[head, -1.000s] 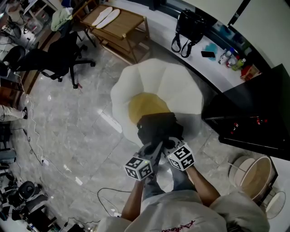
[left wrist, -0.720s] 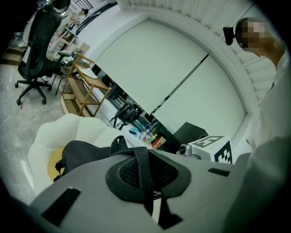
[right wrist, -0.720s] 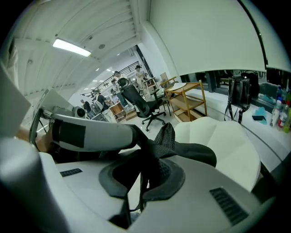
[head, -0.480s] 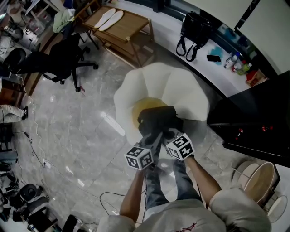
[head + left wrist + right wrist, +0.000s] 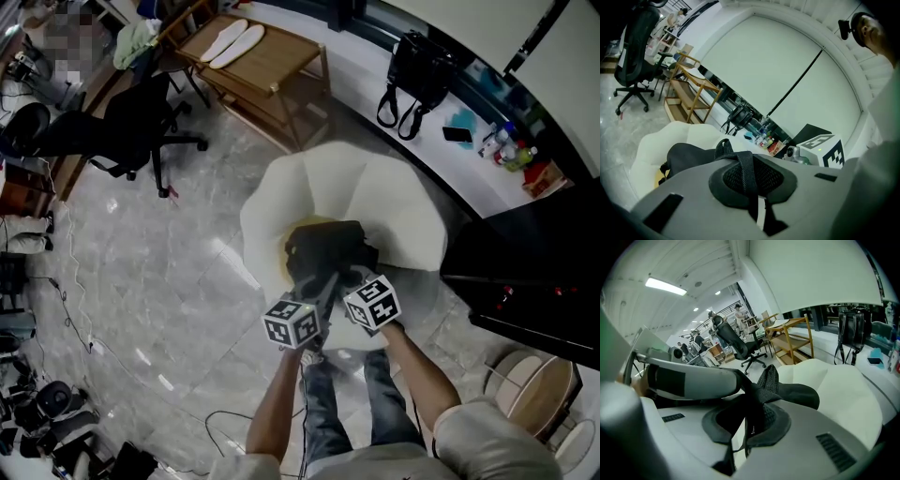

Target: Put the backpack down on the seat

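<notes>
L gripper (image 5: 322, 284): jaws nearly closed, pinched on a black webbing strap (image 5: 746, 169) of the backpack (image 5: 323, 247). The strap runs up btwn the padded jaws in the left gripper view. R gripper (image 5: 351, 277) likewise: jaws almost together, clamped on a second strap (image 5: 763, 386), mesh-backed and bunched above the pads. Both grippers sit side by side, pointing away from the person and downward, tips at the pack's near edge.

Backpack: black, soft, gripped from its near side. It's over the middle of the seat (image 5: 398, 202), covering most of the yellow centre cushion (image 5: 661, 174). Whether its bottom is on the cushion or just above it, can't tell. Seat is a pale, petal-shaped lounge chair w/ lobes fanning out round the pack, standing on a grey marble floor (image 5: 169, 272).

Person's forearms (image 5: 417, 361) and jeans legs (image 5: 323, 412) show at the bottom of the head view, close to the seat's front edge.

Further out:
- Wooden trolley (image 5: 272, 66) beyond the seat, w/ two white insoles (image 5: 232, 42) on top.
- Black office chair (image 5: 131, 117) to the trolley's left.
- White ledge (image 5: 478, 173) curving behind the seat, w/ a black bag (image 5: 422, 66), a phone (image 5: 458, 134) and a few bottles (image 5: 514, 152) on it.
- Black cabinet (image 5: 534, 272) right of the seat, w/ a round basket (image 5: 530, 384) near it.
- Cables (image 5: 225, 417) on the floor at lower left.
</notes>
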